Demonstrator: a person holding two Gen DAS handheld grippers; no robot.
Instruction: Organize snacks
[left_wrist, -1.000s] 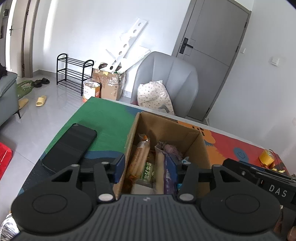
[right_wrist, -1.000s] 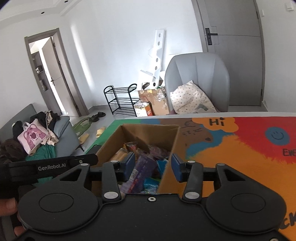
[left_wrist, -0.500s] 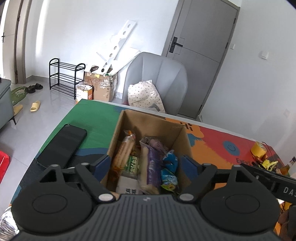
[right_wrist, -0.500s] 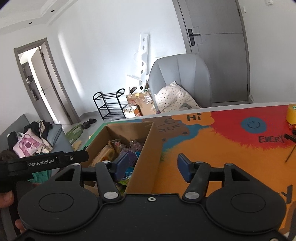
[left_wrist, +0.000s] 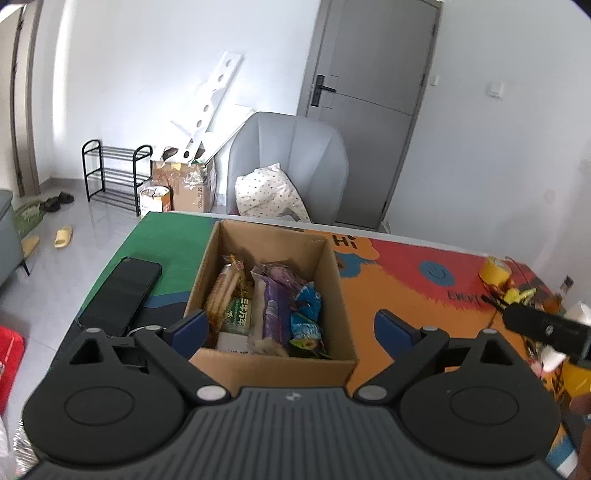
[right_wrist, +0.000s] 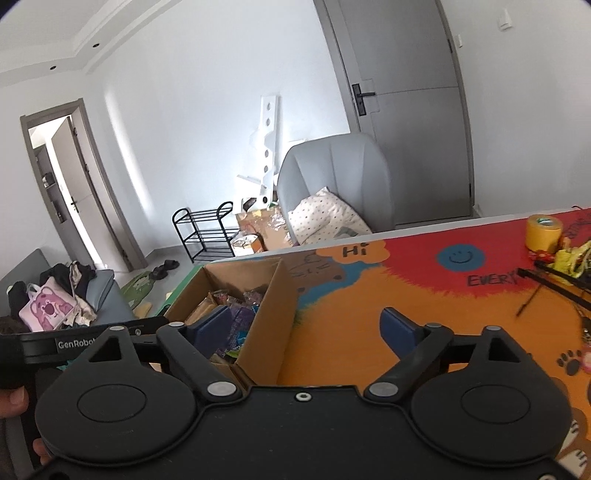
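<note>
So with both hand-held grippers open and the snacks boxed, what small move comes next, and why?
Probably draw both clear: the left hand-held gripper and right hand-held gripper hold nothing, and the snack packets already sit in the cardboard box.

We're in someone's home, a lived-in front room. There's a grey armchair (left_wrist: 291, 158) with a spotted cushion (left_wrist: 269, 195), a black shoe rack (left_wrist: 114, 173) by the wall with slippers (left_wrist: 62, 236) on the tiled floor, and a sofa (right_wrist: 74, 295) piled with clothes and a pink bear bag (right_wrist: 46, 308). We see a grey door (left_wrist: 373, 99) and a cartoon mat (right_wrist: 424, 295) covering the table.
</note>
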